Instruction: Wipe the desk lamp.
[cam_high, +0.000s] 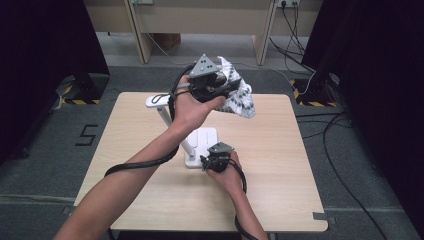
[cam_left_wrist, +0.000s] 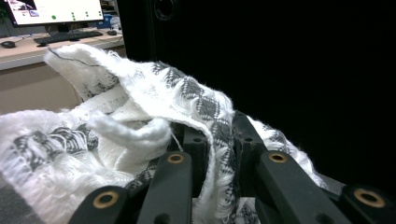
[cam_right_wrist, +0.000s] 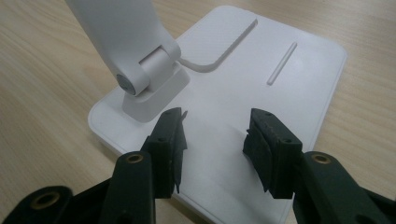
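Observation:
My left gripper is raised above the far middle of the table, shut on a white cloth with a grey diamond pattern. In the left gripper view the cloth drapes over and between the nearly closed jaws of that gripper. A white desk lamp stands mid-table, with a flat base, a slanted arm and a hinge. My right gripper sits at the base's near edge. Its jaws stand open over the base plate, with nothing between the right gripper's pads.
The light wooden table has bare room on its right and near left. Black curtains flank both sides. Cables run over the grey floor at the right. A desk with a monitor and keyboard lies beyond the cloth.

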